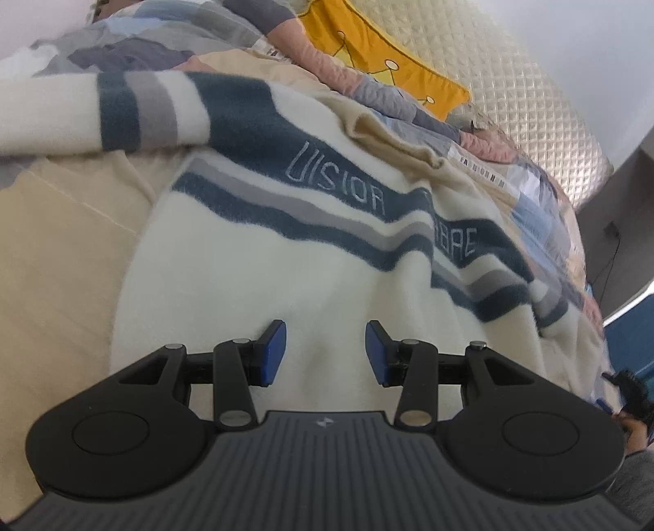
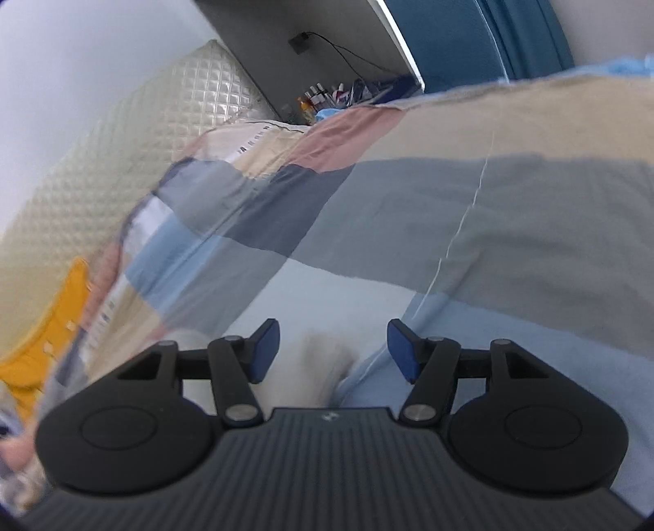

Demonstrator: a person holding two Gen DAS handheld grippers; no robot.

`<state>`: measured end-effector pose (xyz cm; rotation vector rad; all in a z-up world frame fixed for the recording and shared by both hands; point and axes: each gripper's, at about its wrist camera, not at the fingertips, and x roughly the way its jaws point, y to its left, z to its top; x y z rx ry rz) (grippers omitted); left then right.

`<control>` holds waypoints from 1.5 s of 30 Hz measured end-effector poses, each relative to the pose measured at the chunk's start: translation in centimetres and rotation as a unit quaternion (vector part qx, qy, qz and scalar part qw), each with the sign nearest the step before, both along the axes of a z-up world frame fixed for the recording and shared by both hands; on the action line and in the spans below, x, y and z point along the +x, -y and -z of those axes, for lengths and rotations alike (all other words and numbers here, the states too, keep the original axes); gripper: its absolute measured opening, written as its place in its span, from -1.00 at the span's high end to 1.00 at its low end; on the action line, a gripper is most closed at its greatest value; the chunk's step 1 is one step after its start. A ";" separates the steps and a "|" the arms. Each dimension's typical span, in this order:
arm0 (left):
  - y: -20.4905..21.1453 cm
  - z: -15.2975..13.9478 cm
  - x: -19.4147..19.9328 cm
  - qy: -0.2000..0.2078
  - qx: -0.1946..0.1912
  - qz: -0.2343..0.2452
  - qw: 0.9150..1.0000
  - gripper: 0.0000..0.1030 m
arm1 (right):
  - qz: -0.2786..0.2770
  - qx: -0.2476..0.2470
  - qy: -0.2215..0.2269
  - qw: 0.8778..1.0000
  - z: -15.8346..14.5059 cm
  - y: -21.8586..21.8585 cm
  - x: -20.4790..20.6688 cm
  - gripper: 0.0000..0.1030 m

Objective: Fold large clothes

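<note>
A cream knit sweater [image 1: 286,261] with dark teal and grey stripes and stitched lettering lies spread on the bed. One striped sleeve [image 1: 81,118] stretches out to the left. My left gripper [image 1: 325,351] hovers open over the plain lower part of the sweater, with nothing between its blue pads [image 1: 274,351]. In the right wrist view my right gripper [image 2: 333,351] is open over the patchwork quilt [image 2: 368,204]. A blurred cream bit of cloth [image 2: 327,355] shows below the gap, and the pads [image 2: 402,351] do not press on it.
A beige sheet [image 1: 61,245] lies under the sweater at the left. A yellow crown-print pillow [image 1: 368,49] and a quilted cream headboard [image 1: 531,102] stand behind. Beyond the bed there is a shelf with small bottles [image 2: 323,98] and a blue panel [image 2: 470,36].
</note>
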<state>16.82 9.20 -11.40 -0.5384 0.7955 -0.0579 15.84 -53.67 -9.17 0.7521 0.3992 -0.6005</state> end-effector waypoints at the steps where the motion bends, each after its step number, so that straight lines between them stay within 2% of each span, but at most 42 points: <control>1: -0.2 0.1 0.1 -0.001 -0.008 -0.002 1.000 0.06 | -0.002 0.011 0.002 1.000 0.1 0.2 0.1 -0.20; 5: -0.6 0.5 0.3 -0.008 -0.029 -0.010 1.000 0.06 | -0.006 0.057 0.004 0.998 1.3 0.5 1.0 -0.18; 7: -0.6 0.5 0.3 -0.009 -0.030 -0.011 0.999 0.06 | -0.017 0.064 0.008 0.998 2.0 0.4 1.4 -0.15; 8: -0.6 0.5 0.3 -0.009 -0.028 -0.011 1.000 0.06 | -0.021 0.063 0.010 0.998 2.2 0.3 1.6 -0.09; 10: -0.6 0.6 0.3 -0.008 -0.029 -0.012 0.999 0.06 | -0.035 0.061 0.040 0.997 2.1 0.4 1.8 0.31; 12: -0.6 0.6 0.3 -0.008 -0.028 -0.012 0.999 0.06 | -0.047 0.069 0.071 0.994 1.5 0.6 2.2 0.38; 14: -0.6 0.5 0.3 -0.009 -0.027 -0.012 1.000 0.06 | -0.049 0.065 0.058 0.995 1.2 0.4 2.8 0.40; 17: -0.5 0.4 0.2 -0.008 -0.018 -0.013 1.000 0.06 | -0.030 0.081 0.005 0.996 2.1 0.4 3.4 0.40; 19: -0.2 -0.1 -0.1 0.002 0.004 -0.013 1.000 0.07 | -0.035 0.078 -0.008 0.996 2.7 0.4 3.3 0.40; 20: 0.0 -0.3 -0.3 0.009 0.018 -0.017 1.000 0.07 | -0.041 0.072 -0.010 0.996 2.6 0.4 3.4 0.45; 21: 0.0 -0.6 -0.5 0.016 0.028 -0.021 0.999 0.07 | -0.044 0.062 -0.012 0.997 2.3 0.3 3.4 0.76; 23: 0.1 -1.1 -0.7 0.025 0.044 -0.026 0.998 0.07 | -0.055 0.033 -0.014 0.998 1.2 -0.2 3.6 0.77; 27: -0.4 -2.0 -1.1 0.034 0.043 -0.034 0.998 0.07 | -0.042 -0.022 0.012 0.999 -2.0 -0.3 2.7 0.79; 30: -0.9 -2.6 -1.7 0.039 0.037 -0.036 0.998 0.07 | -0.016 -0.053 0.034 0.998 -4.6 0.9 1.5 0.80; 35: -1.5 -4.4 -2.2 0.045 0.060 -0.027 0.997 0.07 | 0.054 -0.097 0.042 0.993 -7.5 4.2 -1.9 0.80; 39: -2.2 -5.0 -2.7 0.040 0.068 -0.025 0.997 0.07 | 0.071 -0.080 0.025 0.994 -5.9 6.1 -2.7 0.80; 45: -3.1 -4.7 -3.0 0.020 0.068 -0.049 0.996 0.07 | 0.099 -0.055 -0.045 0.993 -0.2 5.5 -3.6 0.80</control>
